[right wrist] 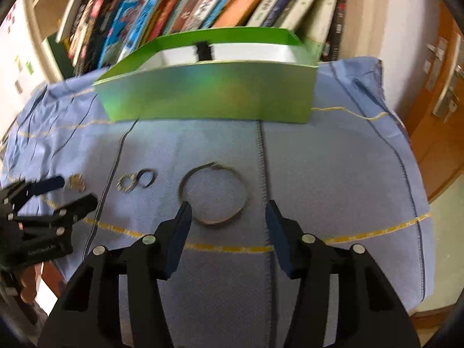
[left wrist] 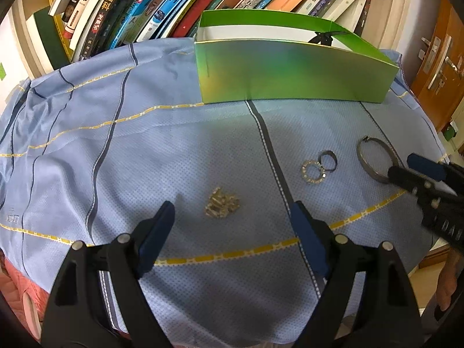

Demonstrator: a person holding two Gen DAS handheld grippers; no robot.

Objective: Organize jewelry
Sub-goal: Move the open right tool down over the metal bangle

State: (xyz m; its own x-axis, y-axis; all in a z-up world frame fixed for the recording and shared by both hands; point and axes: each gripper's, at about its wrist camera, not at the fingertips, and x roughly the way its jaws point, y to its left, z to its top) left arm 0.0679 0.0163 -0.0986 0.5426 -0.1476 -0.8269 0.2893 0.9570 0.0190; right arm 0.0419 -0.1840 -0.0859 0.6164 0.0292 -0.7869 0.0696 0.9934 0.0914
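A small pile of gold chain [left wrist: 221,203] lies on the blue cloth [left wrist: 130,150] just ahead of my left gripper [left wrist: 232,211], which is open with nothing between its pads. To its right lie a toothed ring [left wrist: 313,171] and a plain dark ring [left wrist: 328,161]. The metal bangle [right wrist: 246,191] lies flat under my right gripper [right wrist: 227,207]. That gripper is open, with its left fingertip over the bangle's left rim and its right finger outside the rim. In the left wrist view the right gripper [left wrist: 400,164] reaches in over the bangle [left wrist: 362,159].
A green open box [left wrist: 290,69] stands at the back of the cloth, with a black item [left wrist: 322,37] inside. Leaning books [left wrist: 174,0] fill the shelf behind it. A wooden door [left wrist: 440,66] is at the right. The left gripper [right wrist: 78,190] shows at the left.
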